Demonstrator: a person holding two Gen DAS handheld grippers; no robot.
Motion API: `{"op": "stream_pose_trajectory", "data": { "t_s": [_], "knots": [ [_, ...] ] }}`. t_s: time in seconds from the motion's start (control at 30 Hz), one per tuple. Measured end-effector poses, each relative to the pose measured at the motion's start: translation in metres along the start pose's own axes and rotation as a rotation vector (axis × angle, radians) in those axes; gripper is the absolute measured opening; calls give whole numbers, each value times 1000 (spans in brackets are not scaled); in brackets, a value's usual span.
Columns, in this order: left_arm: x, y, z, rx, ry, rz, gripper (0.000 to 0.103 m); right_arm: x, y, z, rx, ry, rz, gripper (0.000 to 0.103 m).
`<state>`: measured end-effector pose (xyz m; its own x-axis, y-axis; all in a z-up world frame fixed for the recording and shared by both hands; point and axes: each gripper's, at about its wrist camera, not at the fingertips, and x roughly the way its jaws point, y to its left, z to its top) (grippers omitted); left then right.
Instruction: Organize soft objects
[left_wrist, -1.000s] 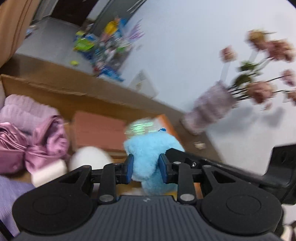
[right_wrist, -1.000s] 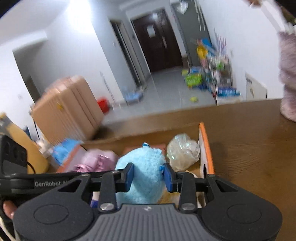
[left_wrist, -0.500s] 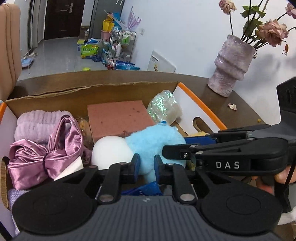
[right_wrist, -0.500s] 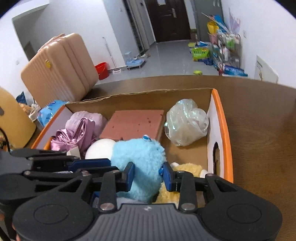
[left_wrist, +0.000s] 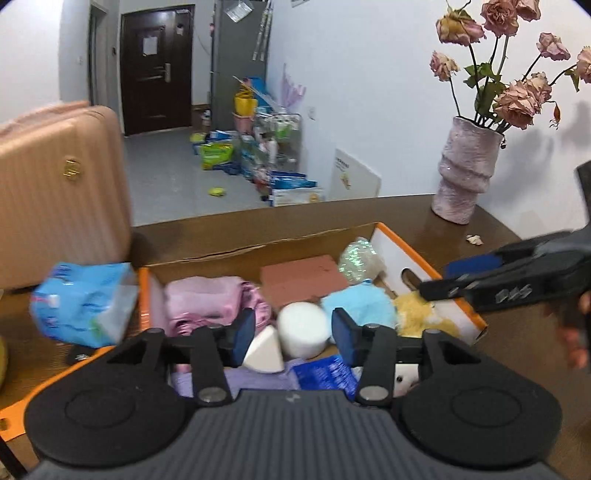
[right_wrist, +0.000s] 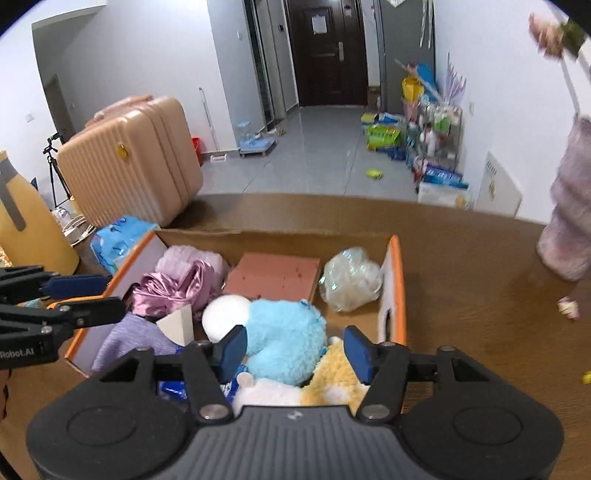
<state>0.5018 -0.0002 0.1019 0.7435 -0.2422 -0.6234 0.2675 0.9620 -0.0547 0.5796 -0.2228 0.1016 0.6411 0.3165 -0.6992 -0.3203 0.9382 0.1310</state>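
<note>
- Left gripper (left_wrist: 292, 335): lower centre of the left wrist view; jaws spread wide, holding nothing. It also shows at the left edge of the right wrist view (right_wrist: 92, 295), beside the box's left wall.
- Right gripper (right_wrist: 295, 349): lower centre of the right wrist view; jaws parted and empty. It enters the left wrist view from the right edge (left_wrist: 476, 280), over the box's right wall.
- Cardboard box (right_wrist: 394, 280): orange-rimmed, open-topped, on a brown table (right_wrist: 461, 295); fills the middle of both views.
- Blue plush toy (right_wrist: 286, 338): lies inside the box, centre of the right wrist view, seen in the gap between the right gripper's blue pads without a visible touch. In the left wrist view (left_wrist: 360, 304) it sits just above and right of the left gripper's right pad.
- White foam ball (left_wrist: 303, 328): between the left gripper's pads in the frame, in the box below them; touching the blue plush toy's left side.
- White foam wedge (left_wrist: 263, 350): just beside the left pad, lower left of the ball.
- Yellow plush (right_wrist: 338, 380): lower right of the blue plush toy, against it.
- Pink satin bow (right_wrist: 173, 290) and pink towel (left_wrist: 201, 295): left part of the box.
- Terracotta sponge block (right_wrist: 275, 275): flat at the back centre.
- Clear plastic bag (right_wrist: 351, 278): back right corner.
- Lilac cloth (right_wrist: 135, 338): front left of the box.
- Vase of dried roses (left_wrist: 465, 173): upper right, on the table, well apart from the box.
- Beige suitcase (right_wrist: 136, 173): upper left, on the floor.
</note>
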Motion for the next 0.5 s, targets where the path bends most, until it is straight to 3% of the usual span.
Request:
{"op": "stream_pose_trajectory", "data": {
  "t_s": [0.07, 0.17, 0.27, 0.5],
  "knots": [
    [-13, 2, -2, -7, -10, 22, 55, -20, 1, 1, -3, -18, -21, 60],
    [-38, 2, -9, -40, -56, 62, 74, -47, 4, -3, -8, -53, -45, 68],
    [-59, -2, -18, -38, -108, 112, 82, -74, 12, -11, -24, -118, -69, 79],
    [-102, -16, -58, -74, -313, 199, 96, -124, 32, -61, -58, -437, -131, 99]
  ]
}}
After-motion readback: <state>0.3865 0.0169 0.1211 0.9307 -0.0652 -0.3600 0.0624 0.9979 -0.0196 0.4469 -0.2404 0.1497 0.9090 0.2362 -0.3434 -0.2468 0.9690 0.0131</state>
